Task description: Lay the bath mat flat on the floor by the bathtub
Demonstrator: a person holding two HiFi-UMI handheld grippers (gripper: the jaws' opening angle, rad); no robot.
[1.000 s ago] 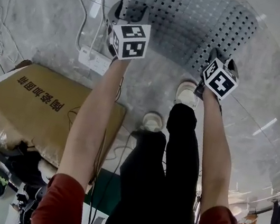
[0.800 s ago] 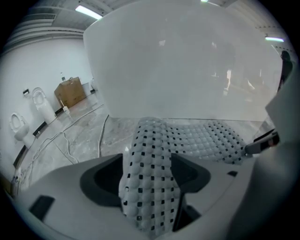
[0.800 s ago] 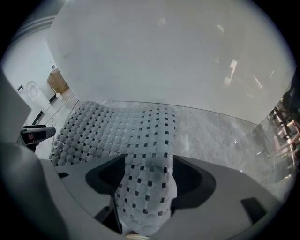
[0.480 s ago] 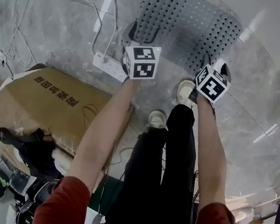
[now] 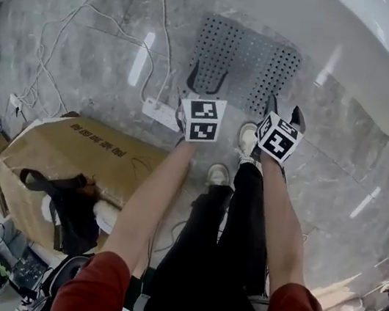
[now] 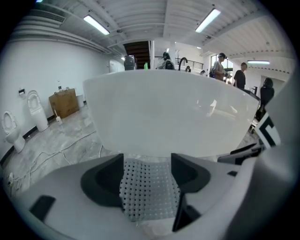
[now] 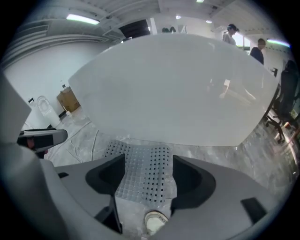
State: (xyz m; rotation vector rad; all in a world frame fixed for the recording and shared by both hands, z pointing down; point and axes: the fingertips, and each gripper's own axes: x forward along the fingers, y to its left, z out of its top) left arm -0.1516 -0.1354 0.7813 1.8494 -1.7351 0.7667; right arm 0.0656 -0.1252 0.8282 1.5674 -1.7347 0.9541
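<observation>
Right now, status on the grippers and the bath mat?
Left gripper open, right gripper open, both empty. Bath mat flat on floor beside bathtub. Power strip and cables just left of it.

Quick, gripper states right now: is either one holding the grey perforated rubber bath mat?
Left gripper: open, holding nothing; the grey perforated bath mat shows beyond its jaws, ungripped.
Right gripper: open, holding nothing.
</observation>
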